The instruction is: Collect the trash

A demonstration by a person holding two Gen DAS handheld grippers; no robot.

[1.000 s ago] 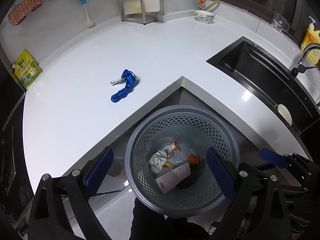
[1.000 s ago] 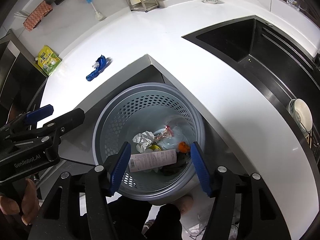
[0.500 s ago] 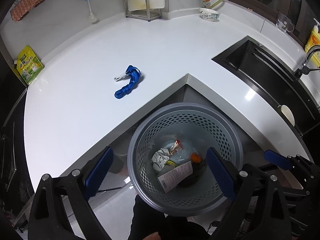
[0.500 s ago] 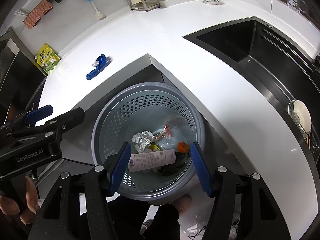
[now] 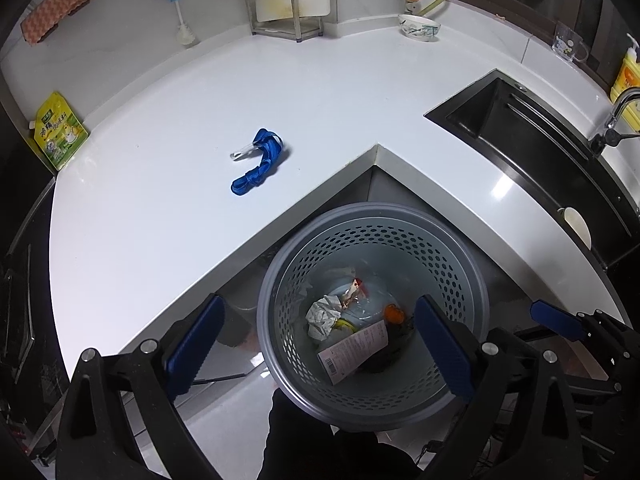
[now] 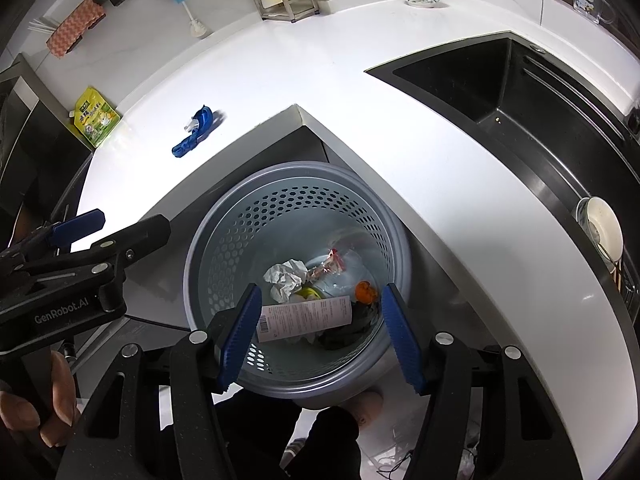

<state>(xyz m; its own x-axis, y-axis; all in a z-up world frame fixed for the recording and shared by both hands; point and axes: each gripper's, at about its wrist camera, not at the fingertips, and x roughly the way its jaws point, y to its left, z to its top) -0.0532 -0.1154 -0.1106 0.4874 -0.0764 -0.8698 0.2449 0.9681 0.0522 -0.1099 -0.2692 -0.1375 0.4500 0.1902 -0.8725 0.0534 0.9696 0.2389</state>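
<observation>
A grey perforated trash bin (image 5: 472,292) (image 6: 394,240) stands on the floor in the counter's inner corner. It holds crumpled white paper (image 5: 322,316) (image 6: 286,274), a labelled white packet (image 5: 354,350) (image 6: 304,318), an orange piece (image 6: 365,291) and clear plastic. A blue strap with a clear clip (image 5: 258,166) (image 6: 194,132) lies on the white counter (image 5: 160,200), beyond the bin to the left. My left gripper (image 5: 320,346) and right gripper (image 6: 320,334) are both open and empty, held above the bin.
A black sink (image 5: 540,152) (image 6: 520,92) is set into the counter on the right. A yellow-green pouch (image 5: 58,132) leans at the far left. A metal rack (image 5: 284,12), a brush (image 5: 182,20) and a bowl (image 5: 418,27) stand along the back wall.
My left gripper has drawn slightly back and up, so the bin and strap sit a little farther right in its view. The right gripper has barely moved. Both stay open.
</observation>
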